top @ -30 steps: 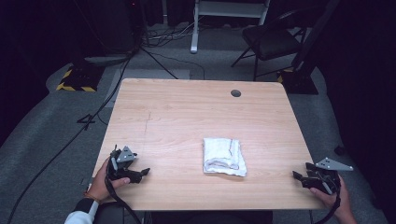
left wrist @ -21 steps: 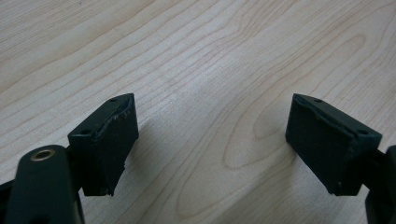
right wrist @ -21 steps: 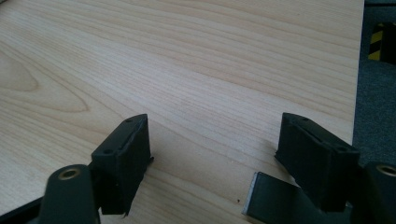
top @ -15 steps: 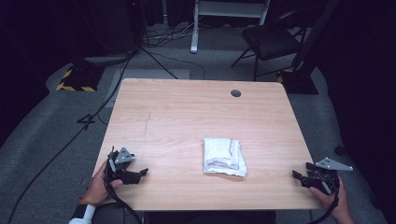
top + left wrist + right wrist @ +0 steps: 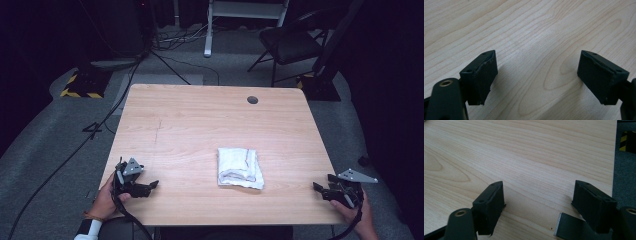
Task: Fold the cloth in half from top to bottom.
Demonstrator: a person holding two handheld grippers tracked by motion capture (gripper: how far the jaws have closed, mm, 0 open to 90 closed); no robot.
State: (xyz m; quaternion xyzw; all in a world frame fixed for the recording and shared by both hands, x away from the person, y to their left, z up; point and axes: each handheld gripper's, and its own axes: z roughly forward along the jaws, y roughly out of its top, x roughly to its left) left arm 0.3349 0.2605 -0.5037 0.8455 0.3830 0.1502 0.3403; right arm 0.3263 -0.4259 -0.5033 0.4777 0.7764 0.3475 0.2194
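A folded white cloth [image 5: 240, 167] with a thin dark line along its edge lies on the wooden table [image 5: 200, 125], a little right of the middle and toward the front. My left gripper [image 5: 150, 187] rests at the front left corner with its jaws pointing right at the cloth, a good way short of it. In the left gripper view it [image 5: 537, 56] stands open over bare wood. My right gripper [image 5: 322, 182] sits at the front right corner, pointing left. Its jaws [image 5: 539, 185] are open too, nothing between them.
A round cable hole [image 5: 252, 100] sits near the table's far edge. A flat black strip [image 5: 569, 228] lies on the wood by my right jaw. Beyond the table stand a dark chair [image 5: 295, 42], a white frame [image 5: 210, 30], floor cables and a hazard-striped block [image 5: 80, 85].
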